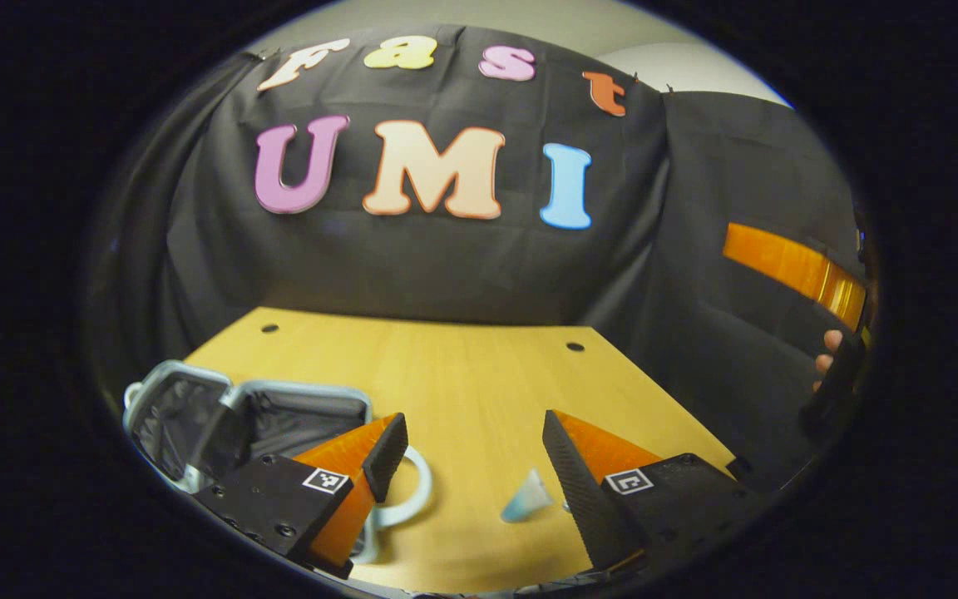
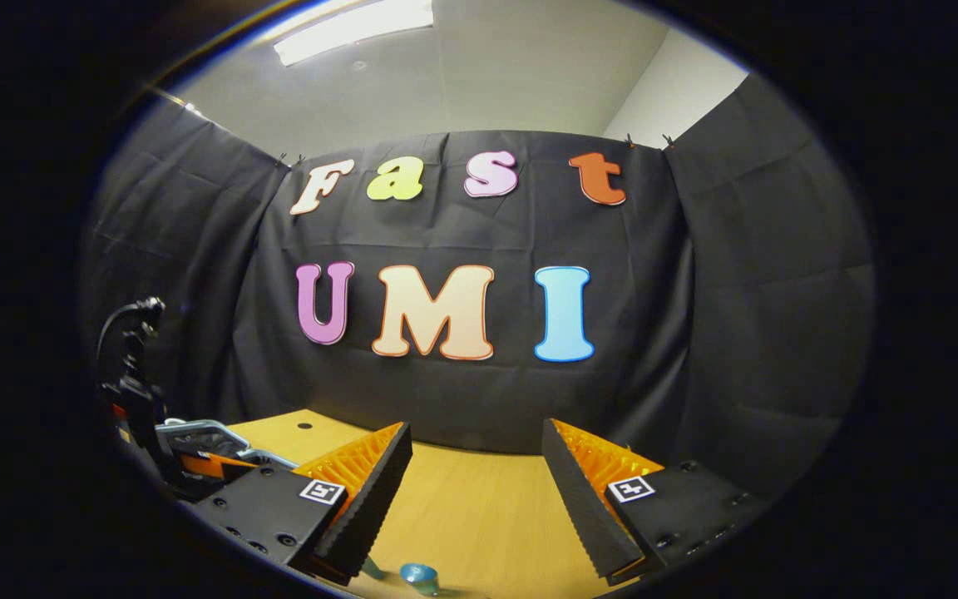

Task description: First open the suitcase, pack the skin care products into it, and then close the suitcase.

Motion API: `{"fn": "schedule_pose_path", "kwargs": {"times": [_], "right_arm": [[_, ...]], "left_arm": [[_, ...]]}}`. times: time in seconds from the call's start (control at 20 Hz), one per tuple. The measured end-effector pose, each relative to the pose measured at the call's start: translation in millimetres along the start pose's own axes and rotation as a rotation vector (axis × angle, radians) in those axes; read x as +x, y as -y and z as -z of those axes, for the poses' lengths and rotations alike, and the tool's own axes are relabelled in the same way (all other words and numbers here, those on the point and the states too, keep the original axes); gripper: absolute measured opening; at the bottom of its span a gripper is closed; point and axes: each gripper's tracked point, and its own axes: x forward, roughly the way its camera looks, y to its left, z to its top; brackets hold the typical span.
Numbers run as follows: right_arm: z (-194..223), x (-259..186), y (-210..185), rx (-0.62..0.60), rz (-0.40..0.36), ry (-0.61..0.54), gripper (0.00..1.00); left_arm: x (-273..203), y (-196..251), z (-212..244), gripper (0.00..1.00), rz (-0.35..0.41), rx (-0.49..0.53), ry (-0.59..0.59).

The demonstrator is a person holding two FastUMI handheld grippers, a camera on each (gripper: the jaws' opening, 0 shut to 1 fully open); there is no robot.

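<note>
On bench: suitcase [image 1: 196, 416] open at far left, lined inside.
Left gripper [image 1: 475, 466] spread, holding nothing; small blue-tipped skin care tube [image 1: 526, 497] lies between its fingers. Right gripper [image 2: 475, 491] spread, above bench [image 2: 479, 516].

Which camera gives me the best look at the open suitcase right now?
The left gripper view: the suitcase lies open on the table, its dark lining visible behind the left gripper. In the right gripper view, the suitcase is a small sliver at the left edge, partly hidden.
</note>
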Motion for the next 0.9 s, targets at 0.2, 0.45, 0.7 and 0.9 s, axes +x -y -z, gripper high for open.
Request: {"fn": "schedule_pose_path", "kwargs": {"times": [0.2, 0.45, 0.7, 0.9], "right_arm": [[9.6, -13.8, 20.2, -0.022, 0.015, -0.032, 0.98], [29.1, -23.1, 30.2, -0.025, 0.020, -0.091, 1.00], [61.0, -27.7, 11.5, 0.012, -0.046, -0.153, 0.99], [84.7, -26.2, -5.6, 0.016, -0.099, -0.189, 0.99]], "left_arm": [[20.6, 21.5, 51.2, 0.95, 0.028, -0.013, -0.105], [46.8, 25.9, 107.9, 0.91, 0.038, -0.025, -0.217], [68.2, 29.9, 145.6, 0.61, 0.040, -0.059, -0.326], [69.8, 35.0, 135.9, 0.24, 0.065, -0.094, -0.326]]}}
